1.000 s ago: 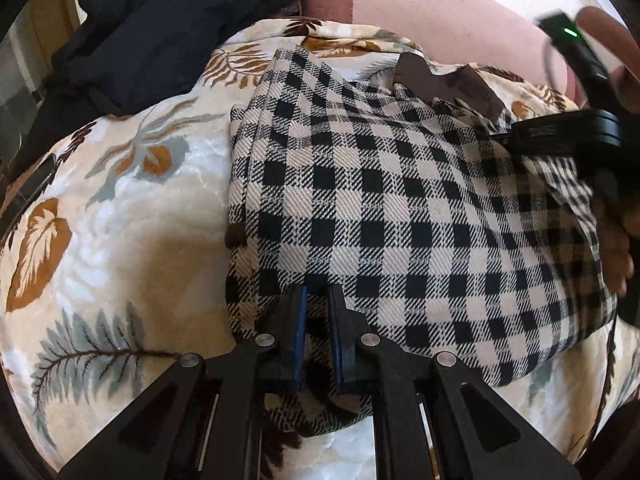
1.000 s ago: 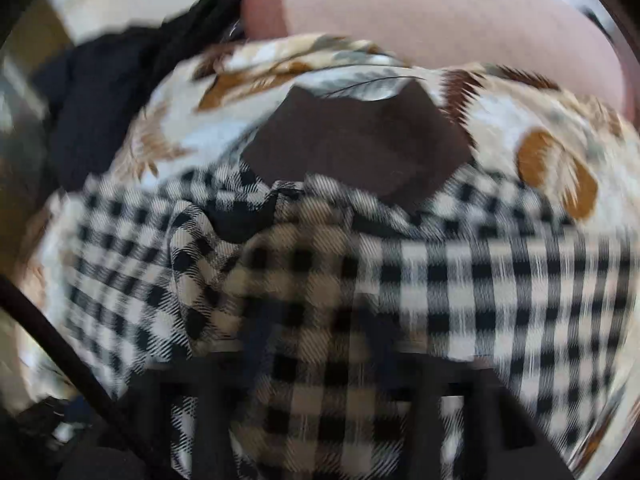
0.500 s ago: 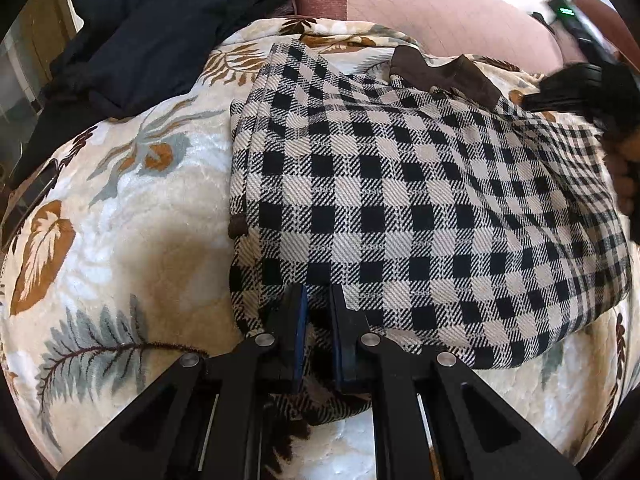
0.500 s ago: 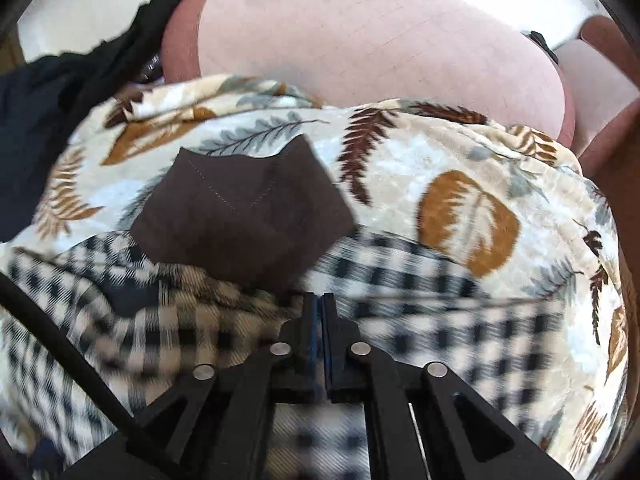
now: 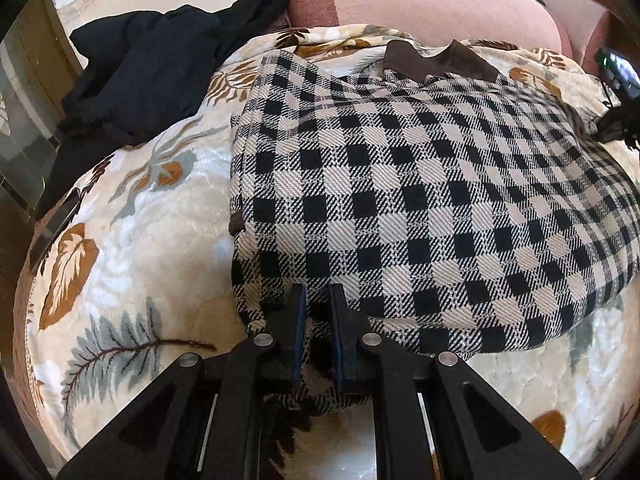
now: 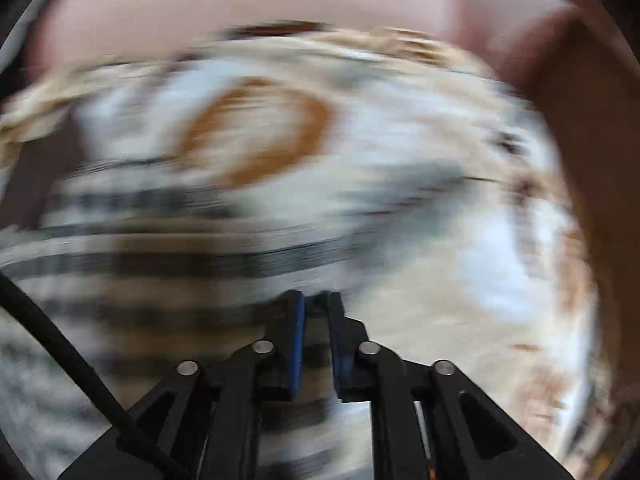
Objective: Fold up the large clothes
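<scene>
Checked black-and-cream woven garment (image 5: 420, 200) lies folded on the leaf-printed cream blanket (image 5: 132, 248), its brown collar (image 5: 432, 62) at the far edge next to the pink upholstered cushion (image 5: 420, 4). Your left gripper (image 5: 318, 300) sits at the garment's near hem, jaws drawn close together with a fold of the checked cloth pinched between the blue pads (image 5: 298, 332); a strip of the same fabric hangs out below the fingers. A dark navy garment (image 5: 148, 72) is heaped on the blanket at the far left, apart from the checked one. At the right edge of the left wrist view you can make out part of the other black tool, just beside the garment's right side.

Your right gripper (image 6: 316, 300) shows in a badly blurred picture. Its jaws stand slightly apart, and checked fabric (image 6: 120, 272) lies to the left of them. Whether any cloth is caught between the pads (image 6: 297, 344) you cannot tell through the blur.
</scene>
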